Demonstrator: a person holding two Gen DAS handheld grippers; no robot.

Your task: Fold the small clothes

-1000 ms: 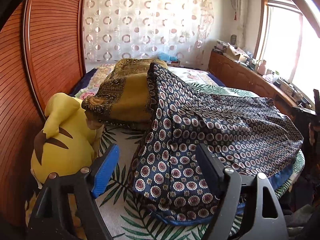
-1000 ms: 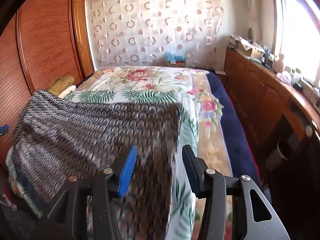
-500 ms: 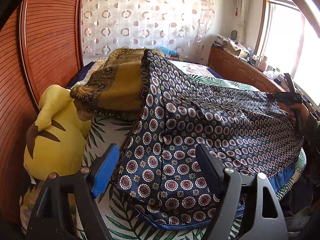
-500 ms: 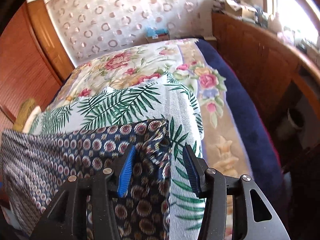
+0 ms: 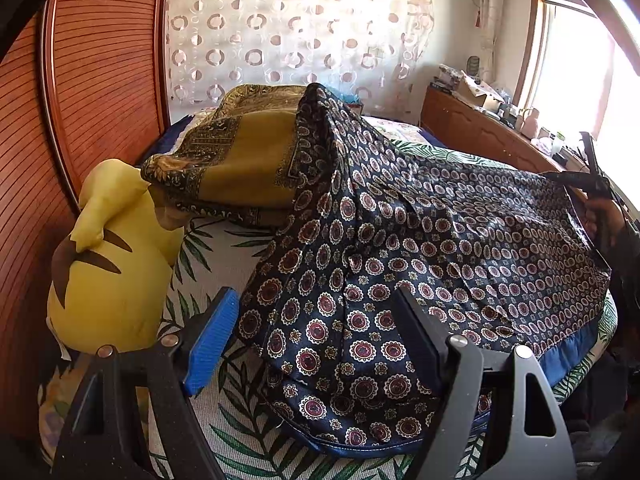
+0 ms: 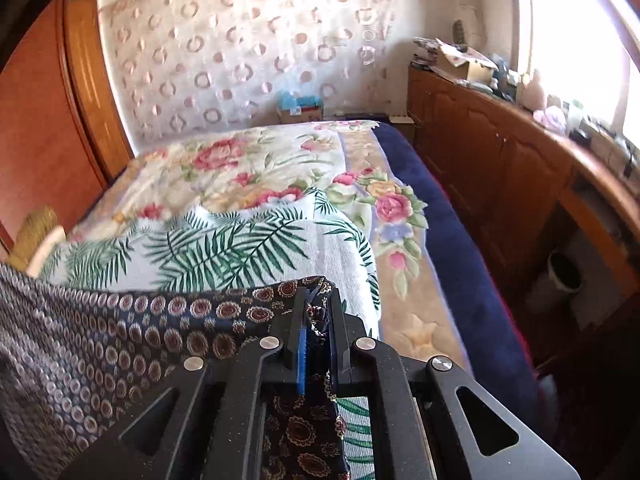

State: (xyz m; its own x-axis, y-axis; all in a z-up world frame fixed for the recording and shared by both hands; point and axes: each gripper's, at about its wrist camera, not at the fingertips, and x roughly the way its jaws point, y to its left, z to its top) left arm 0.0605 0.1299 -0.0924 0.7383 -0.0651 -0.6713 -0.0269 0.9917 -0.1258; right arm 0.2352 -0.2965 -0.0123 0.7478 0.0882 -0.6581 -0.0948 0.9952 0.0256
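Note:
A navy cloth with red and white medallions [image 5: 420, 248] lies spread over the bed, its far end draped up on a mustard patterned cloth [image 5: 244, 160]. My left gripper [image 5: 316, 344] is open and empty, its jaws straddling the navy cloth's near left corner. My right gripper [image 6: 318, 320] is shut on the navy cloth's corner [image 6: 316, 312] at the bed's right side. In the left wrist view the right gripper [image 5: 580, 180] shows at the cloth's far right corner.
A yellow plush toy [image 5: 108, 264] sits at the left against the wooden wardrobe [image 5: 80, 100]. The bed carries a palm-leaf cover [image 6: 240, 248] and a floral quilt [image 6: 240, 164]. A cluttered wooden cabinet [image 6: 500, 168] runs along the right under the window.
My right gripper has closed on the navy cloth's right corner and lifted it a little. My left gripper has stayed open and edged closer to the left corner.

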